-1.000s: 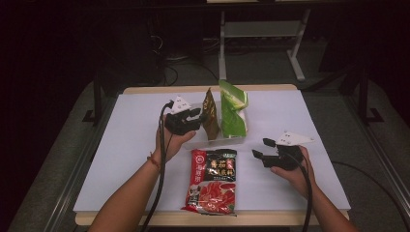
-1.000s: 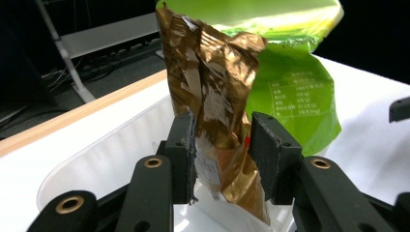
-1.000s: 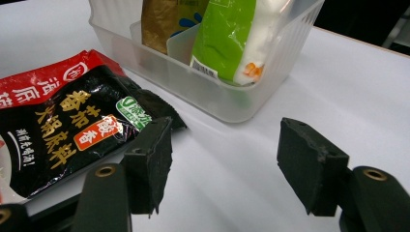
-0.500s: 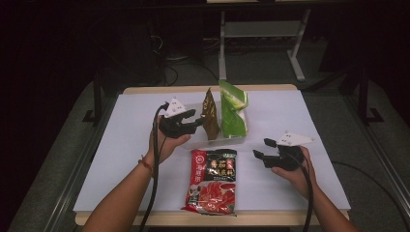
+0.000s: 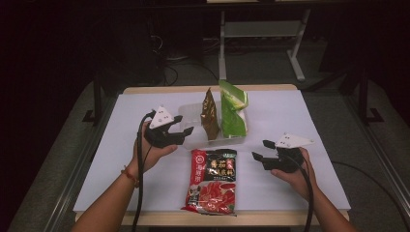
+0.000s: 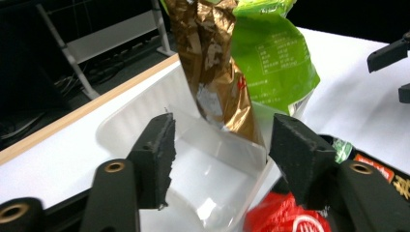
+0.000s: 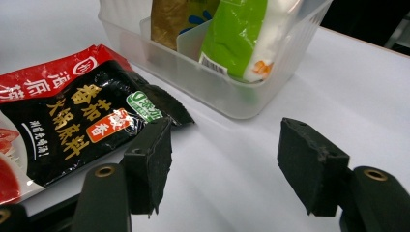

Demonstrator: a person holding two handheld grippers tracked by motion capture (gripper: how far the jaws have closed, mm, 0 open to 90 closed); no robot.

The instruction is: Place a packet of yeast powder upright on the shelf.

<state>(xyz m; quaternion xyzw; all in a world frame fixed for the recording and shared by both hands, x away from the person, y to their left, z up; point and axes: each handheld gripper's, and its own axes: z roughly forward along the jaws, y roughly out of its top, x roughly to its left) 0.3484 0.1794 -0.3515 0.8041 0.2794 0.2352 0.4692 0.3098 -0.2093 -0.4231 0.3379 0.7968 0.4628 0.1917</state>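
Observation:
A clear plastic bin (image 5: 191,110) stands at the middle back of the white table. A gold packet (image 5: 210,115) and a green packet (image 5: 233,113) stand upright in it. My left gripper (image 5: 185,124) hovers at the bin's left end, open; its jaws have just been opening and nothing is between them. In the left gripper view the gripper (image 6: 220,130) faces the bin's (image 6: 145,104) vacant compartment, with the gold packet (image 6: 215,63) beyond. A red and black sauce packet (image 5: 212,181) lies flat in front of the bin. My right gripper (image 5: 260,150) is open to its right, holding nothing (image 7: 227,125).
The white table top (image 5: 300,121) has free room at the left and right sides. Its wooden front edge (image 5: 270,218) is near the person's forearms. A white desk frame (image 5: 261,34) stands on the dark floor behind the table.
My left gripper has drawn back to the left, away from the gold packet, and its jaws have spread. The gold packet stays upright in the bin. The right gripper has not moved.

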